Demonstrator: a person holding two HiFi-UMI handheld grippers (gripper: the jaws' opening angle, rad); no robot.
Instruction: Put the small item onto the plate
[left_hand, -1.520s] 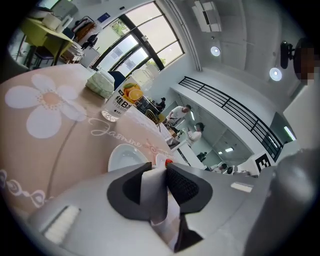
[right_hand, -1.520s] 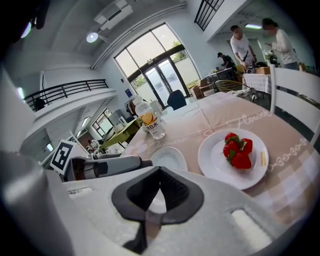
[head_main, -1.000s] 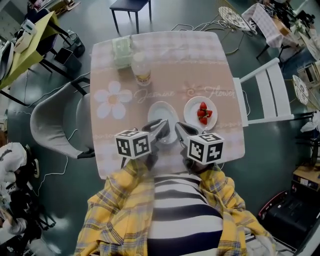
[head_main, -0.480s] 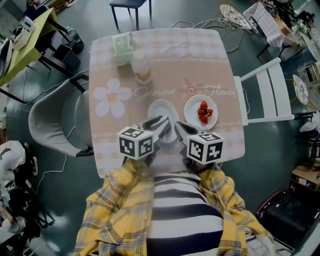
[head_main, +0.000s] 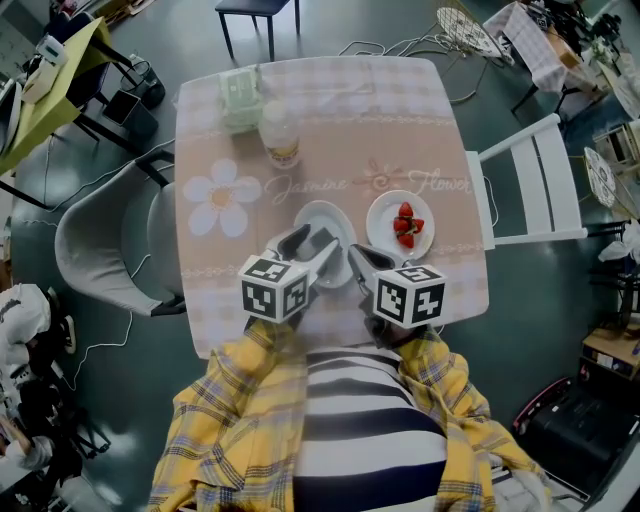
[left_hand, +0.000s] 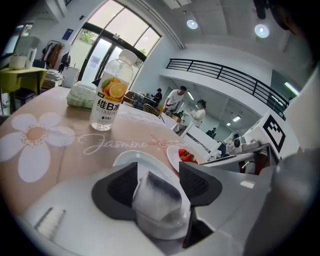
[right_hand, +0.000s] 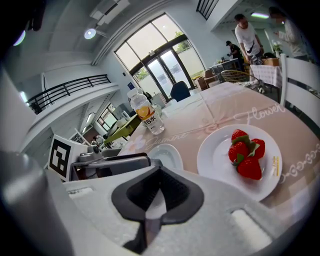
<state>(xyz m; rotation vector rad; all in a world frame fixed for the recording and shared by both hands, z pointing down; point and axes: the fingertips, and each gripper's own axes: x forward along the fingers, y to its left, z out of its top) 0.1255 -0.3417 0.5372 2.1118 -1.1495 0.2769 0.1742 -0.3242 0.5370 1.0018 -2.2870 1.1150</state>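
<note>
while the left gripper (left_hand: 157, 180) hangs at the near edge of the table (head_main: 400, 120) with its jaws opening, a small pale block (left_hand: 157, 196) sits between them, no longer squeezed, by the near rim of the empty plate (head_main: 328, 222). the right gripper (right_hand: 157, 190) just beside it has its jaws closed on nothing. further right, strawberries (head_main: 406, 225) lie on a second plate (head_main: 384, 212); a bottle (head_main: 282, 135) stands toward the far left corner.
</note>
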